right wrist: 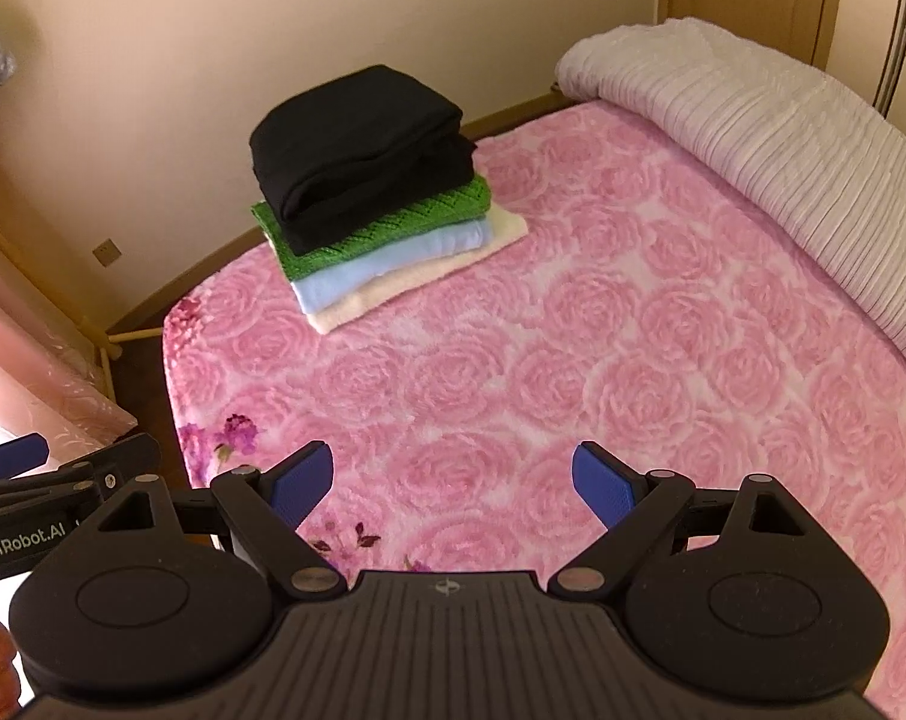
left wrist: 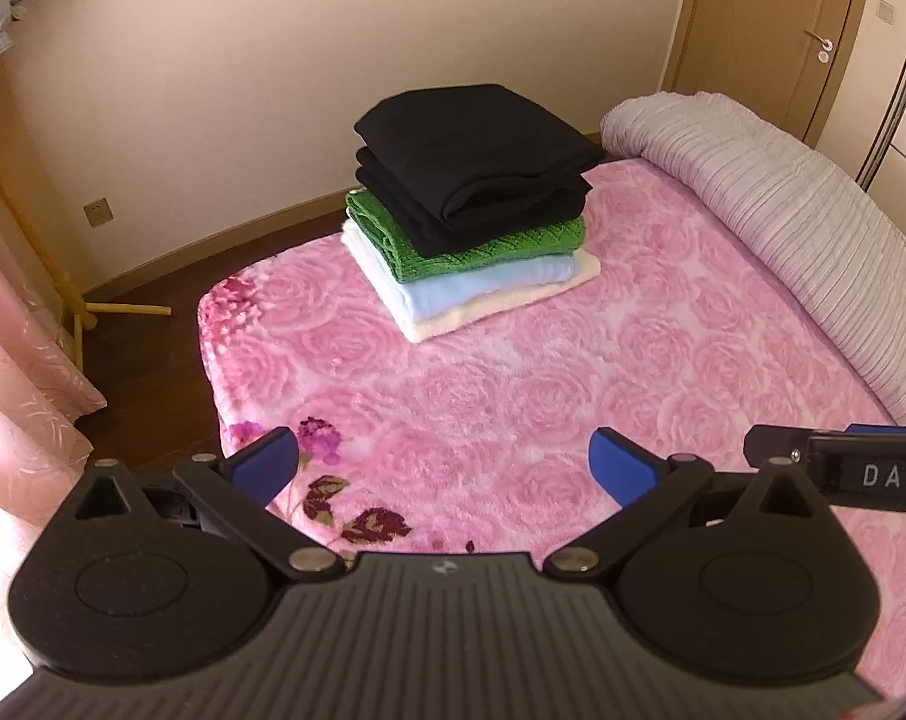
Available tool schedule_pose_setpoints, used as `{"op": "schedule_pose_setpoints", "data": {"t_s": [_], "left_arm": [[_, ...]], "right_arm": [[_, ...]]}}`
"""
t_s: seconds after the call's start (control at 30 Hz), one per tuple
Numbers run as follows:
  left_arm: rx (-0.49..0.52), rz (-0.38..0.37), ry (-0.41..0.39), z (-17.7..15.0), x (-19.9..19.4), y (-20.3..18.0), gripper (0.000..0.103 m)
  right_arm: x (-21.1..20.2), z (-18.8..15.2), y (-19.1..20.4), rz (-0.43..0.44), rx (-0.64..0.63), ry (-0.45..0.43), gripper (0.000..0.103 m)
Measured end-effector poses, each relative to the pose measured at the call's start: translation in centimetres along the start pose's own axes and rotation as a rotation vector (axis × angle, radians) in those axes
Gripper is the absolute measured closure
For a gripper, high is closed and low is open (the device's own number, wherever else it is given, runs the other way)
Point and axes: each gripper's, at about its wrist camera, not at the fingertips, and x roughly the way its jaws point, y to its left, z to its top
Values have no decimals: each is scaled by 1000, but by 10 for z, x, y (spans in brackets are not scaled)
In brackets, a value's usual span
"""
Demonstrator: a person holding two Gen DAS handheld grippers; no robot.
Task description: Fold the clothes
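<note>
Left wrist view shows my left gripper [left wrist: 444, 462] and right gripper [right wrist: 453, 480] both spread wide and empty, with the folded stack [left wrist: 471, 204] lying well ahead on the bed [left wrist: 513, 396], slightly nearer my left.

Warm daylight enters from the left, blowing out the sheer pink patterned curtain [left wrist: 15, 372] to white at the lower left edge of both views. The pink rose-patterned fleece blanket [right wrist: 573, 360] is evenly lit and sharp. Fisheye distortion bends the cream painted wall [left wrist: 213, 90] and the brown skirting; corners vignette dark
</note>
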Motion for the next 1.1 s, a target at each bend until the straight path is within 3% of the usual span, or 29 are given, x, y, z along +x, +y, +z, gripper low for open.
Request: {"op": "schedule_pose_setpoints", "data": {"t_s": [0.2,0.5,0.93,1.1], "left_arm": [[-22,-52,58,12,26,5,1],[-34,-63,98,27,58,6,1],[-28,-33,117,44,89,-2,1],[-38,0,68,45,88,0,1]], "right_arm": [[24,16,2,-14,-5,28,14],[52,36,4,-23,-16,54,14],[76,54,-1,-26,-12,83,14],[81,56,-2,-24,-5,95,14]]}}
